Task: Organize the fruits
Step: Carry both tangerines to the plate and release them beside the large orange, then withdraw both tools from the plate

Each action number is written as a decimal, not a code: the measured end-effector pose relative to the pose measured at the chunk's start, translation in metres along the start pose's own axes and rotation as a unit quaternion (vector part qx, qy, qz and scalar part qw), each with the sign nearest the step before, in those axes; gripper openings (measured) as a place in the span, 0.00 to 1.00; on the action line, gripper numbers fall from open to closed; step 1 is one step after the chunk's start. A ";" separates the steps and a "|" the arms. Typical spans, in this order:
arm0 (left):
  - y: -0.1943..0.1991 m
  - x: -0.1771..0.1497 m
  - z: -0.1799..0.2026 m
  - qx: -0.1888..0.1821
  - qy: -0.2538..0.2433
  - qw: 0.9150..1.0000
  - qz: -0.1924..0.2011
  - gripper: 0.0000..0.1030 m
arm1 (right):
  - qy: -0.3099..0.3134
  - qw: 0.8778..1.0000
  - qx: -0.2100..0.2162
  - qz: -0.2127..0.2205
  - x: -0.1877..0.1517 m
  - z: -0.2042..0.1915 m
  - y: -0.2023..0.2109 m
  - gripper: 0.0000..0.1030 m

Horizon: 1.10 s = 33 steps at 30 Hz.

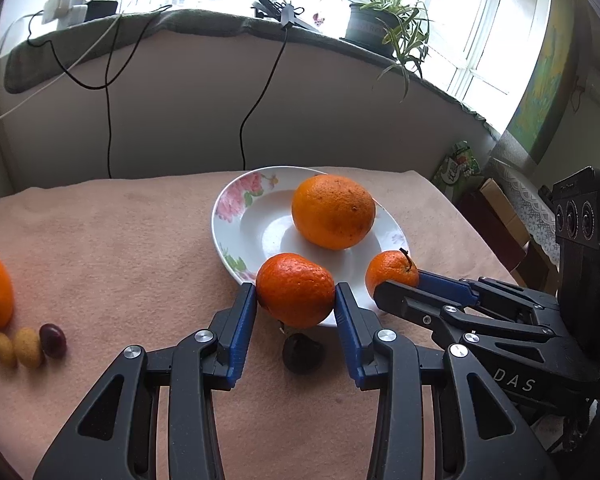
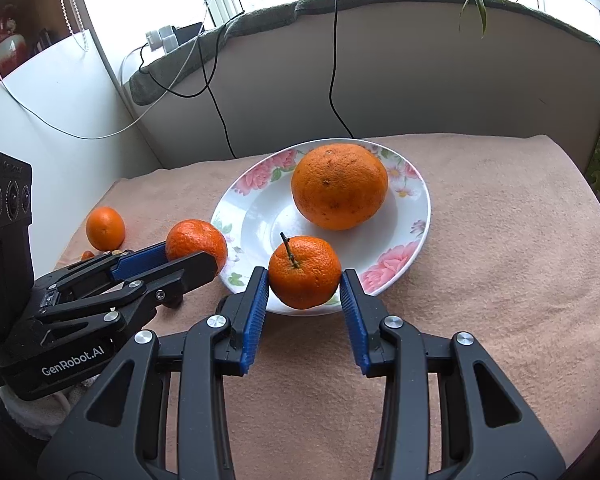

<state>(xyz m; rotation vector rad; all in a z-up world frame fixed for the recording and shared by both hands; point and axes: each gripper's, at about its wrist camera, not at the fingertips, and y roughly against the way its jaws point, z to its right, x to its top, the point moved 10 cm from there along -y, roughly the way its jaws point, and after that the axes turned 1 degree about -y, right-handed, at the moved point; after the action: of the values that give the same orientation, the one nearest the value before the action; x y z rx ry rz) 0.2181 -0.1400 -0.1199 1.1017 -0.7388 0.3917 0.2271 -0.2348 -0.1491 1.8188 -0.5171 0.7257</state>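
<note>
Both grippers (image 1: 296, 300) (image 2: 305, 280) grip tangerines (image 1: 295, 290) (image 2: 305, 267) @ plate (image 2: 260, 208) rim.

"GenRobot.AI" on left claw (image 2: 188, 258)

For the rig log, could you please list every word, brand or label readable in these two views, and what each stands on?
"GenRobot.AI": white print on the body of the left gripper, in the right wrist view.
"DAS": white letters on the body of the right gripper, in the left wrist view; a lone "G" sits further right, cut off.
Green packet by the wall: printed characters too blurred to read.
</note>
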 end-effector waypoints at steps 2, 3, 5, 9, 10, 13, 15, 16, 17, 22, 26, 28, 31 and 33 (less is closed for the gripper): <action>-0.002 0.001 0.000 0.001 0.000 1.000 -0.002 0.37 | 0.002 1.000 -0.001 -0.002 0.000 0.000 -0.002 0.38; -0.002 0.001 0.001 0.001 -0.002 1.000 -0.002 0.37 | 0.001 1.000 -0.002 -0.003 0.000 0.000 -0.003 0.38; -0.003 0.001 0.001 0.003 -0.005 1.000 -0.004 0.37 | 0.000 1.000 -0.002 -0.003 0.000 0.000 -0.004 0.38; -0.006 0.002 0.000 0.003 -0.005 1.000 -0.007 0.37 | 0.000 1.000 -0.003 -0.003 0.000 0.000 -0.005 0.38; -0.006 0.002 0.000 0.004 -0.005 1.000 -0.007 0.37 | 0.001 1.000 -0.004 -0.003 0.000 0.000 -0.005 0.38; -0.007 0.001 0.000 0.005 -0.005 1.000 -0.008 0.37 | 0.002 1.000 -0.004 -0.004 0.000 0.000 -0.005 0.38; -0.007 0.002 -0.001 0.008 -0.006 1.000 -0.008 0.38 | 0.002 1.000 -0.005 -0.002 0.001 0.000 -0.005 0.40; -0.007 0.002 -0.002 0.010 -0.005 1.000 -0.008 0.38 | 0.001 1.000 -0.006 0.000 0.001 0.000 -0.004 0.42; -0.007 0.002 -0.003 0.012 -0.004 1.000 -0.008 0.38 | 0.000 1.000 -0.007 0.002 0.002 0.001 -0.003 0.48; 0.000 0.006 -0.008 0.016 -0.002 1.000 0.002 0.49 | -0.005 1.000 -0.010 0.011 0.005 0.005 0.002 0.61; 0.005 0.009 -0.010 0.021 -0.004 1.000 0.008 0.55 | -0.008 1.000 -0.010 0.017 0.006 0.006 0.006 0.65; 0.008 0.008 -0.011 0.023 -0.004 1.000 0.010 0.56 | -0.005 1.000 -0.012 0.019 0.007 0.005 0.008 0.68; 0.012 0.008 -0.013 0.025 -0.002 1.000 0.013 0.59 | -0.004 1.000 -0.016 0.025 0.007 0.005 0.012 0.73; 0.014 0.008 -0.013 0.026 -0.001 1.000 0.015 0.60 | -0.004 0.999 -0.018 0.026 0.007 0.004 0.013 0.75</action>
<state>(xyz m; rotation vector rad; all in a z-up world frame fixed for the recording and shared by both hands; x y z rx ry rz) 0.2194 -0.1227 -0.1081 1.1403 -0.7522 0.4371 0.2248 -0.2432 -0.1362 1.7802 -0.5808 0.7410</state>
